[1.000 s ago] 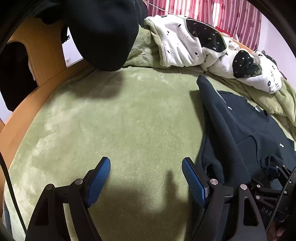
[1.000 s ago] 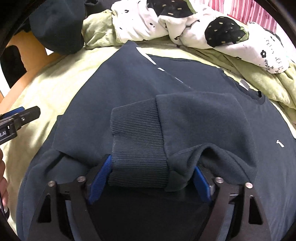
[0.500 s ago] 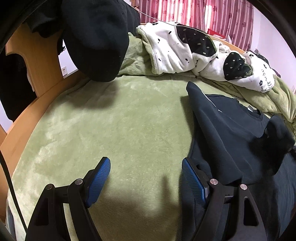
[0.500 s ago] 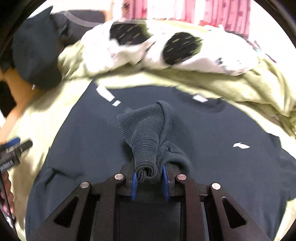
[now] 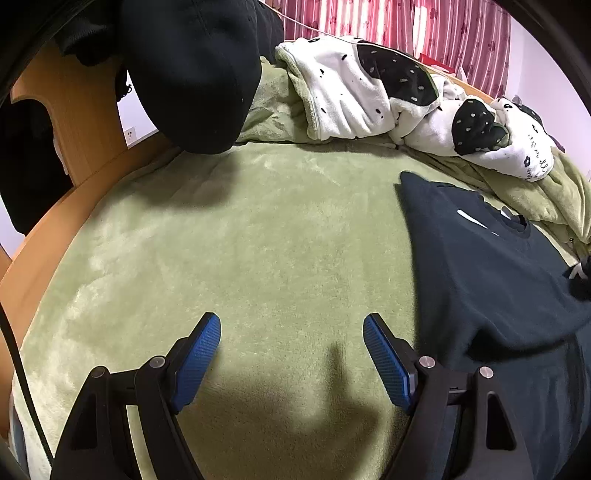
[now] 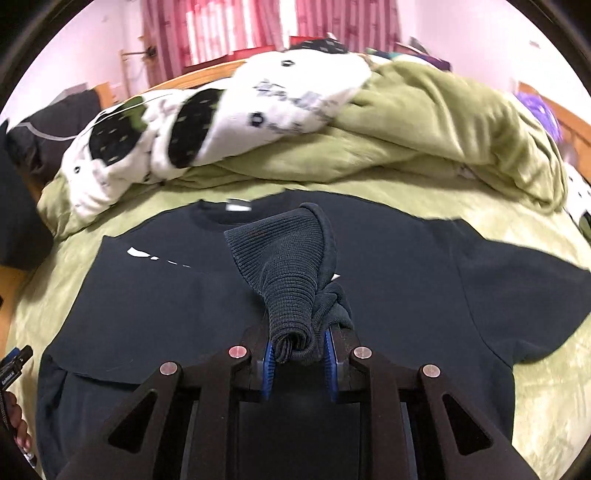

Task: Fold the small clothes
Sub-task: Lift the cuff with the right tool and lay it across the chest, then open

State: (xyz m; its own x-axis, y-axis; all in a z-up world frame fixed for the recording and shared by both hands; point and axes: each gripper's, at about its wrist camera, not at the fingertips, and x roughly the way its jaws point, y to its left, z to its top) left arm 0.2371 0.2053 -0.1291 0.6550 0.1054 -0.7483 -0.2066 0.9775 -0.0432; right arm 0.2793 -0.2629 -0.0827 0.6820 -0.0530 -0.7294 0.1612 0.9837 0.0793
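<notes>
The right gripper (image 6: 298, 360) pinches the sweatshirt's (image 6: 388, 295) ribbed cuff (image 6: 284, 280); beyond it, a white blanket (image 6: 207, 122). The left gripper (image 5: 291, 354) gapes empty over green bedding (image 5: 240, 240), sweatshirt rightward.

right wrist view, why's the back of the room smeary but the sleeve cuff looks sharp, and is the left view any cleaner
Right wrist view: the white spotted blanket and curtains smear with motion blur, while the ribbed cuff clamped in the right gripper stays crisp. Left wrist view: sharp throughout, with a soft shadow on the green blanket.
</notes>
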